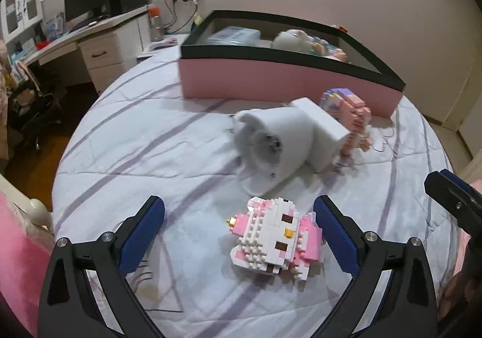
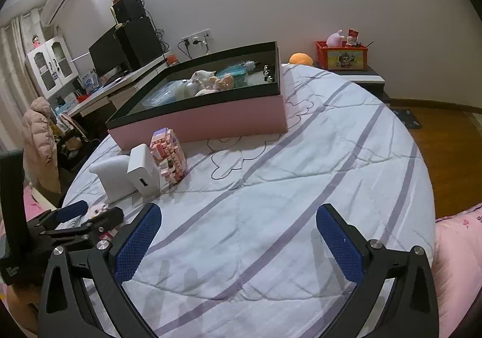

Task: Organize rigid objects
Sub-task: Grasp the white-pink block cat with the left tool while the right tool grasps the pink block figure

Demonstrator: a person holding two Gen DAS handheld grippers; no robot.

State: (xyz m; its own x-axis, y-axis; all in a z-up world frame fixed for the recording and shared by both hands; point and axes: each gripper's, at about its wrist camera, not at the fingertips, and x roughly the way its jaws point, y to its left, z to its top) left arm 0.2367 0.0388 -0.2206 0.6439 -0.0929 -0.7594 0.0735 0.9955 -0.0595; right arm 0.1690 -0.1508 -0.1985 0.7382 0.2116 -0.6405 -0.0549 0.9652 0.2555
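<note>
Between the spread blue pads of the left gripper (image 1: 239, 228) lies a pink-and-white brick-built cat figure (image 1: 272, 240) on the striped white quilt (image 1: 150, 139), touching neither pad. Beyond it, a white cylindrical device (image 1: 271, 145) lies tipped. Right gripper (image 2: 238, 231) gapes, holding nothing.

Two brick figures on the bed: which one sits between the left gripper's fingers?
The white-and-pink cat figure, lying flat between the open left gripper. The other figure stands farther off by the box.
</note>
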